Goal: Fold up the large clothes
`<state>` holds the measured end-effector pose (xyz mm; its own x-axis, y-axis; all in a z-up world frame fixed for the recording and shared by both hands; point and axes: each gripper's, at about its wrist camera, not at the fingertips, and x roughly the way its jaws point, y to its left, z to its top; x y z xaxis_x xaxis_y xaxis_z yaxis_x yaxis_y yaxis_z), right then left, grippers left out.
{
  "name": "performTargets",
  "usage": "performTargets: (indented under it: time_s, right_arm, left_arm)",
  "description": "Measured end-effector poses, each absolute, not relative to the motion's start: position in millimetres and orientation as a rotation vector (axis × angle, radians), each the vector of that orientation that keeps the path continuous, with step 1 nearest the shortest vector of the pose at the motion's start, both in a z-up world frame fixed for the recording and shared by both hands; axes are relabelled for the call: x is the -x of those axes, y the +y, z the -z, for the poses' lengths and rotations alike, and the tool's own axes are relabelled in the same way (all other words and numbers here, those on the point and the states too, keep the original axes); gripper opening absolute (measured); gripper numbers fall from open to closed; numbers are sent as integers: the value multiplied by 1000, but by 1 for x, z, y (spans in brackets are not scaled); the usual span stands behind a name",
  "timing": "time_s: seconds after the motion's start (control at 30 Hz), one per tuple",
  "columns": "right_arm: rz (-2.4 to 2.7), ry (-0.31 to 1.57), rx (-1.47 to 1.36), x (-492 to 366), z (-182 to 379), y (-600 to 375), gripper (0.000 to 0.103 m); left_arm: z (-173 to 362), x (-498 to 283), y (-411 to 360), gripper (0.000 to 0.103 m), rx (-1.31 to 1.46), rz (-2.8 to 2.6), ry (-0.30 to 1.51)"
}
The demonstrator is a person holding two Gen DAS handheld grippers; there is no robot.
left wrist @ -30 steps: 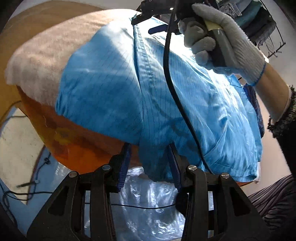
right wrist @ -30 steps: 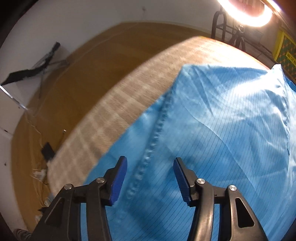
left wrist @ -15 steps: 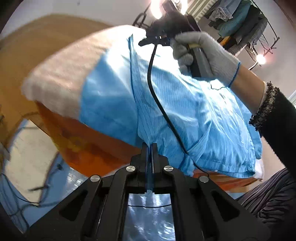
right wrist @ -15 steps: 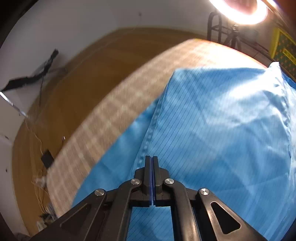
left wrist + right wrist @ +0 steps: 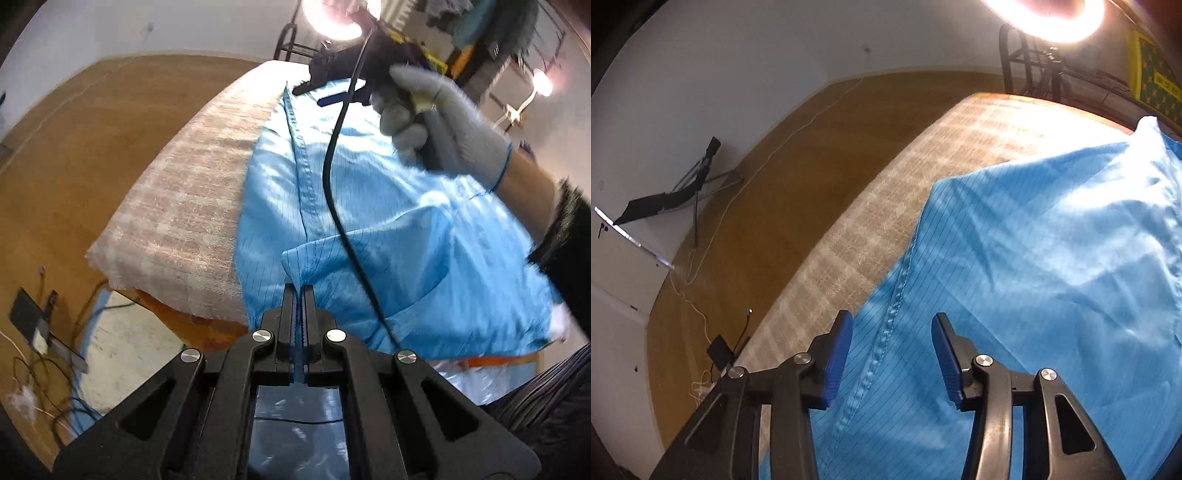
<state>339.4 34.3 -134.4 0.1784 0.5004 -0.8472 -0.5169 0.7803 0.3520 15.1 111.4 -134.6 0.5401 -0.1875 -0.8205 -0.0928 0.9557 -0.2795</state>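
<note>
A large light-blue pinstriped garment point(image 5: 406, 240) lies spread on a table covered with a beige cloth point(image 5: 192, 206). My left gripper point(image 5: 299, 291) is shut on the garment's near hem, and the pinched edge is raised, with a fold of fabric bunched behind it. A gloved hand point(image 5: 443, 122) holds my right gripper point(image 5: 314, 94) over the far end of the garment. In the right wrist view my right gripper point(image 5: 892, 350) has its jaws opening. They straddle a stitched seam of the garment point(image 5: 1052, 258), and the blue pads do not press on it.
A black cable point(image 5: 332, 184) hangs from the right gripper across the garment. The beige cloth point(image 5: 923, 177) ends at the table's left edge above a brown floor with loose wires and a small box point(image 5: 33, 321). A ring light point(image 5: 1045, 14) glares behind the table.
My left gripper shut on the garment's hem and lifted it, so the edge now folds up over the table. My right gripper shut briefly and has opened again.
</note>
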Motion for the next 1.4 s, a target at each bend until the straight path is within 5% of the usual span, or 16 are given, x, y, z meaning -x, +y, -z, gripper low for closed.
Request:
performTargets:
  time_s: [0.17,0.27,0.33,0.6,0.7,0.87,1.03,1.3,1.4]
  right_arm:
    - [-680,1190,157,-342,154,60,43]
    - [-628,1175,253,-346,163,74,23]
    - [-644,1152,264,-347,165,79,0]
    - [-686,1143,33,-368,154,55,0]
    - [-691,1207,35,-371,155,60,54]
    - [-646,1188,234,-355,165,85,38]
    - [-684,1219,87,-358,161,73,35]
    - [-711,1229,227,-344,162,75,36]
    - [-689,1214,286,-343,161,81,27]
  left_arm:
    - [143,0,92,0,311,118,1032]
    - [142,5,87,0,316,133,1039]
    - [138,6,86,0,306,131,1033]
    - [131,14,96,0,343,130,1012]
    - [135,14,96,0,341,133,1021]
    - [134,13,91,0,319,143,1023]
    - [132,14,93,0,337,144,1012]
    - [130,11,91,0,336,156,1010]
    - [130,10,89,0,328,156,1013]
